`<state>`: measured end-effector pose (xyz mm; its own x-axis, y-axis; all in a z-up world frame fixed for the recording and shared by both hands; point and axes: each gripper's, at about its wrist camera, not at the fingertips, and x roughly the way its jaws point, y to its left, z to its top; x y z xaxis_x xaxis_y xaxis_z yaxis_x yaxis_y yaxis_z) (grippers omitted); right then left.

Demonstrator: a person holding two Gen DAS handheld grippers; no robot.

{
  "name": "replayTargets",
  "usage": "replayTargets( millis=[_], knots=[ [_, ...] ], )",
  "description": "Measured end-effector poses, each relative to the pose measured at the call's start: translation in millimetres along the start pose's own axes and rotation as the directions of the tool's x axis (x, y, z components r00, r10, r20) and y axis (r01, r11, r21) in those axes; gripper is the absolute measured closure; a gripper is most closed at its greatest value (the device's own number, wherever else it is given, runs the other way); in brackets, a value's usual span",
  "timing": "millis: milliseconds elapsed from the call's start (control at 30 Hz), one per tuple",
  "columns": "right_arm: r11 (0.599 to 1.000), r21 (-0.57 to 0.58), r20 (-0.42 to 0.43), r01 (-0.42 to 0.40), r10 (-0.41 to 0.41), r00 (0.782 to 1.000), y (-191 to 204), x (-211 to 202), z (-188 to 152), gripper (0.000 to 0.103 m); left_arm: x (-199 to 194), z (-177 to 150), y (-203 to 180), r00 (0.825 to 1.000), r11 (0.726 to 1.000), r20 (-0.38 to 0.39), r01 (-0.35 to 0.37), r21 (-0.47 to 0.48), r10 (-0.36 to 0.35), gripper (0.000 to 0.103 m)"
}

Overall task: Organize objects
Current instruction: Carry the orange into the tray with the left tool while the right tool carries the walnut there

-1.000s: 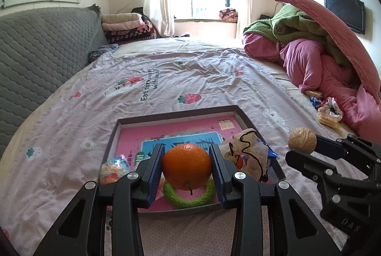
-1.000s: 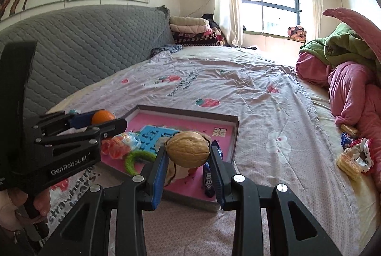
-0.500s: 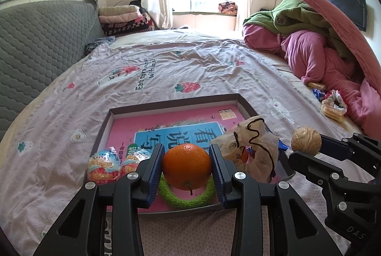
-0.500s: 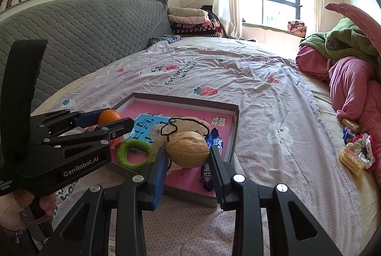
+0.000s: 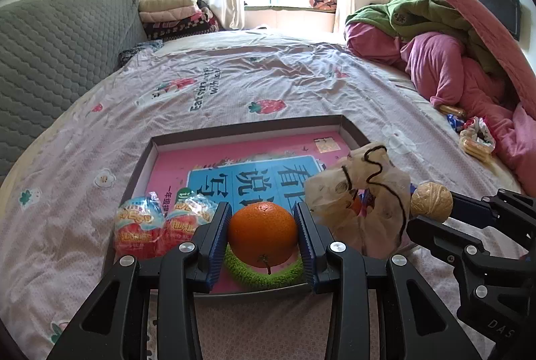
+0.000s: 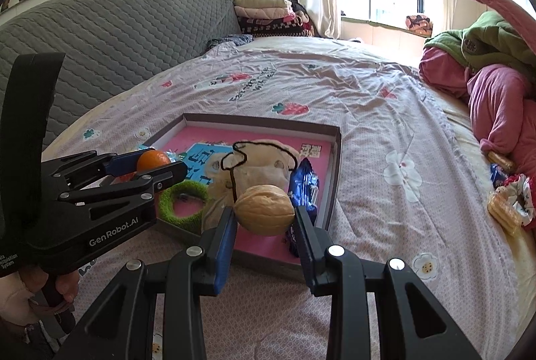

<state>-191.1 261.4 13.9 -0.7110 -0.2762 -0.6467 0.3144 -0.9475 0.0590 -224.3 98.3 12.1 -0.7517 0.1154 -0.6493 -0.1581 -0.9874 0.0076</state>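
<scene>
While left jaws clamp the orange (image 5: 262, 234), right jaws pinch the walnut (image 6: 264, 210), seemingly above the tray (image 6: 336, 172).

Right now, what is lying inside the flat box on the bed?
Inside the box: a pink book, two red snack packs, a green ring, a beige plush toy and a blue wrapper. What lies under the plush toy is hidden.

Left gripper (image 6: 160, 169) body, lower left of right wrist view: white "GenRobot.AI"; smaller line at frame edge ends "System".
Right gripper (image 5: 432, 212) body, lower right of left wrist view: "DAS", cut off.
Bedsheet (image 5: 301, 82), centre: "with me" legible, rest unclear.
Tray (image 5: 241, 129) pink liner: large Chinese characters, upside down.
Snack packets (image 5: 157, 222): print unreadable.
</scene>
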Motion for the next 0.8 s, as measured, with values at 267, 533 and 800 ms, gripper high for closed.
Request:
replayTargets(
  millis=[267,533,800],
  knots=[
    [1.000,-0.010,-0.044,0.003,-0.003,0.999,3,12,-6,0.068,16,-9,5,0.999,1.000,-0.039,0.008,-0.022,-0.008,0.064],
    [1.000,0.004,-0.063,0.005,-0.005,0.998,2,23,-11,0.068,29,-12,8,0.998,1.000,-0.058,0.013,-0.027,-0.015,0.064],
    [1.000,0.008,-0.080,0.007,-0.007,0.997,5,33,-13,0.068,40,-17,5,0.997,1.000,-0.080,0.021,-0.019,-0.022,0.064]
  ],
)
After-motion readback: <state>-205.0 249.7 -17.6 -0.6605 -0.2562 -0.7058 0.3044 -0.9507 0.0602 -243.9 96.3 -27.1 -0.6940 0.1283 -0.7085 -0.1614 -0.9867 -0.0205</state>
